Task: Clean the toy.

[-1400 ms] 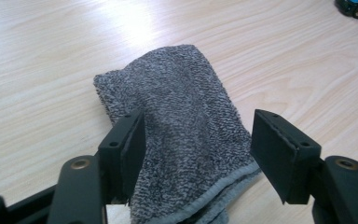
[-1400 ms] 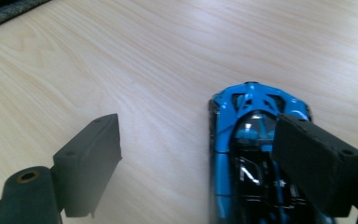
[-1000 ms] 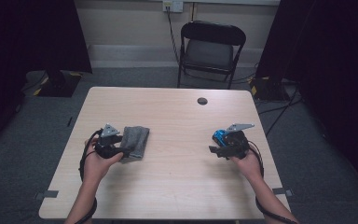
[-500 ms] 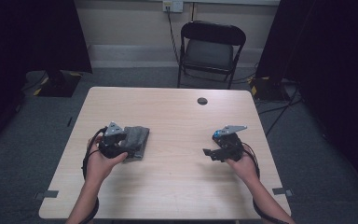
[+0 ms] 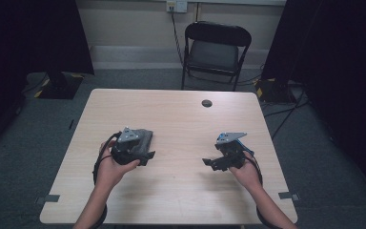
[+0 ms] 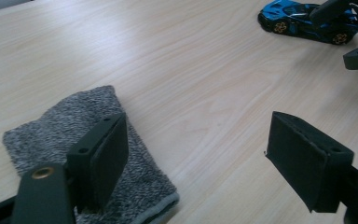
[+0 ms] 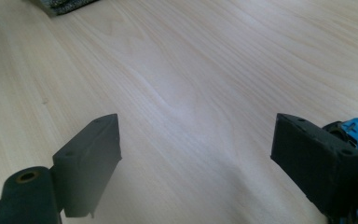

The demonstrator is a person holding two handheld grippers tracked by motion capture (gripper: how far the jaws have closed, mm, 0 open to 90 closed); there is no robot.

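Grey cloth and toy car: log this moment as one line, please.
left gripper open, over grey cloth | right gripper open, beside blue toy car | nothing held

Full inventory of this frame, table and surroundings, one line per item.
cloth: 1, grey knit, folded on the table, under the left gripper
toy car: 1, blue, on the table by the right gripper
table: 1, light wood
disc: 1, dark, far edge of the table
folding chair: 1, black, behind the table
left gripper: 1, black, jaws open over the cloth's edge
right gripper: 1, black, jaws open, nothing between them
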